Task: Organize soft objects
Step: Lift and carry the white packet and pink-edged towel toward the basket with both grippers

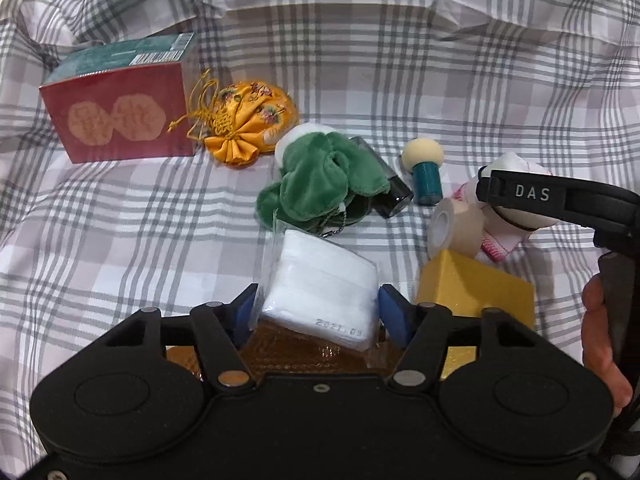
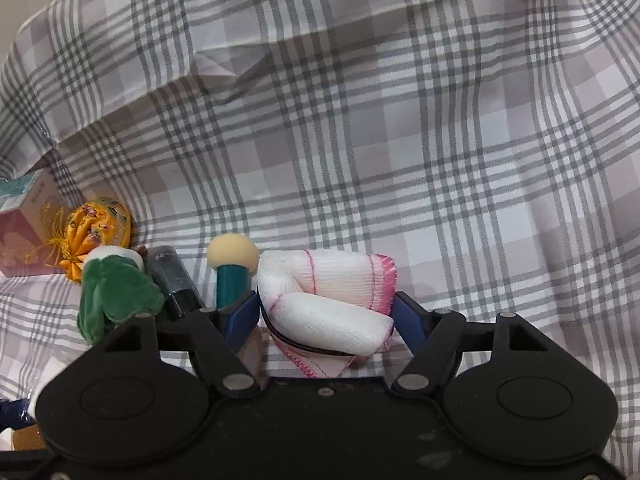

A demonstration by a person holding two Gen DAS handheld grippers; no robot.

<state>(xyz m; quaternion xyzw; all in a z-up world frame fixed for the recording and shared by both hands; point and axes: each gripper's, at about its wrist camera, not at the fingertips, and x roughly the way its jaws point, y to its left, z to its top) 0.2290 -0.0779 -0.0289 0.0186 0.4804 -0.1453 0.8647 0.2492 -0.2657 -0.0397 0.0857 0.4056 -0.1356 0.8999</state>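
Checked bedsheet (image 1: 120, 240) spread under everything, rumpled toward 12 o'clock. Red box (image 1: 116, 112) standing at 10 o'clock in the left wrist view, gold pouch (image 1: 248, 120) touching its right side. Green plush (image 1: 320, 176) near centre, dark tube (image 1: 394, 192) half under it, sponge applicator (image 1: 424, 172) just beside at 2 o'clock. Yellow box (image 1: 476, 288) at 4 o'clock with a tape roll (image 1: 452, 228) leaning on top.

Left tool (image 1: 316, 312) clamped on the wrapped pad pack (image 1: 320, 284), blue pads pressing both sides, pack tilted over a brown box lid. Right tool (image 2: 326, 316) closed on the rolled washcloth (image 2: 332, 292), pink-stitched, pads against both ends; same cloth seen at 3 o'clock from the left camera.

Step in hand, by judgement: both soft items just gripped, lift not yet begun. Next move likely calls for raising each straight up, clear of neighbours, then carrying to wherever soft things are gathered; destination not evident here. Slippery wrapper on the pack a probable risk of sliding.
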